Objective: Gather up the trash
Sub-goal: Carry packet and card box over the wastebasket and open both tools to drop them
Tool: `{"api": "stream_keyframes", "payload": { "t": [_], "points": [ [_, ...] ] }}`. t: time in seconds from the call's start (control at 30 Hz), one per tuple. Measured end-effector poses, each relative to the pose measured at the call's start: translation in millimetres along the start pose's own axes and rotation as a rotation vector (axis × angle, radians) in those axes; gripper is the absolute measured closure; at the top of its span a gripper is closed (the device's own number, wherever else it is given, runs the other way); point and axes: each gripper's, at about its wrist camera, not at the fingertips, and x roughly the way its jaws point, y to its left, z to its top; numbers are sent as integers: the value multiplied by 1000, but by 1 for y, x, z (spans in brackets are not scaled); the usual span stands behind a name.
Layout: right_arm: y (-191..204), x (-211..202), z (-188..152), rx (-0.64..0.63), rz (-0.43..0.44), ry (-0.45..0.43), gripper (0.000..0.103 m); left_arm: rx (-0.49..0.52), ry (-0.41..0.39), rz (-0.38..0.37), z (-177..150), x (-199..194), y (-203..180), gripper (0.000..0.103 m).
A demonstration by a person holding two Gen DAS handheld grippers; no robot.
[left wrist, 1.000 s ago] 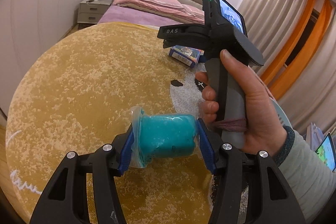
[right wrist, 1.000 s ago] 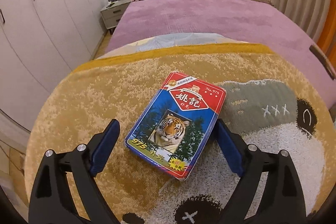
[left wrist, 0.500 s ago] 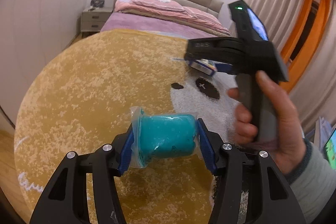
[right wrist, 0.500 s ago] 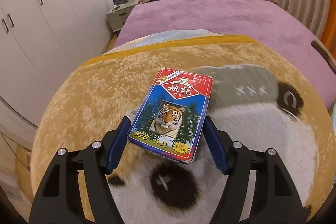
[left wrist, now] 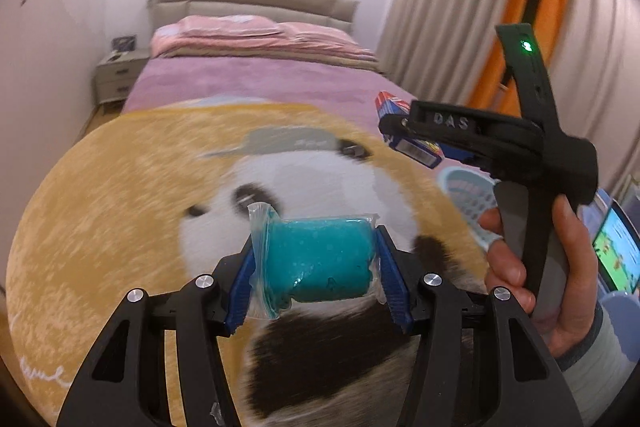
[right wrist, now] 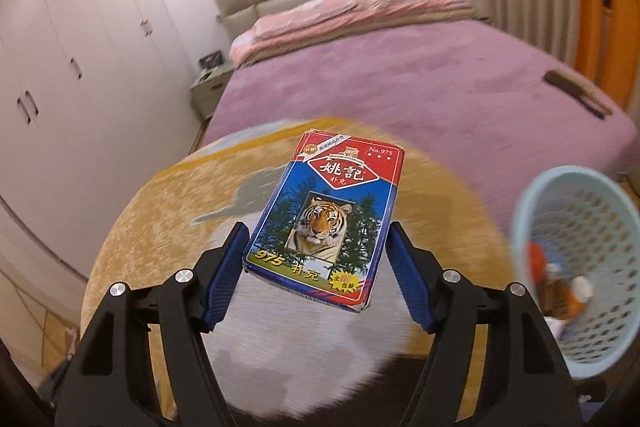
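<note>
The left gripper (left wrist: 316, 259) is clamped on a teal bag (left wrist: 316, 259), a clear plastic packet of turquoise stuff. The bag's long axis runs crosswise, from one blue pad (left wrist: 242, 291) to the other, and its sealed flap sticks out past the left pad. It hangs in the air above the rug (left wrist: 120, 211), over the panda's white face.

The right gripper (right wrist: 316, 259) is closed on a card box (right wrist: 324, 219), squeezing its two long sides near the lower end. The box's long axis points forward, away from the camera, tilted a little to the right; its printed face with the tiger is up, the red title end farthest out. It is held clear of the rug (right wrist: 160, 211).

In the left view the right hand (left wrist: 552, 267) grips that tool's handle, with the box (left wrist: 404, 139) showing at its tip.

A pale blue basket (right wrist: 580, 267) stands to the right of the box, beside the rug's right edge, with some trash inside. The bed (right wrist: 400, 87) lies beyond.
</note>
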Motion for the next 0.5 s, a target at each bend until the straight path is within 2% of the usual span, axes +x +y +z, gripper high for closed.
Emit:
{"api": "stream_keyframes", "payload": {
  "t": [0.23,0.5],
  "points": [
    [-79,-63,2,56,-114,-102,37,115,9,-99,26,27,-73,49],
    [-176,-94,0,191,-209,-118,37,183,73,-232,41,81,-148,50]
  ]
}}
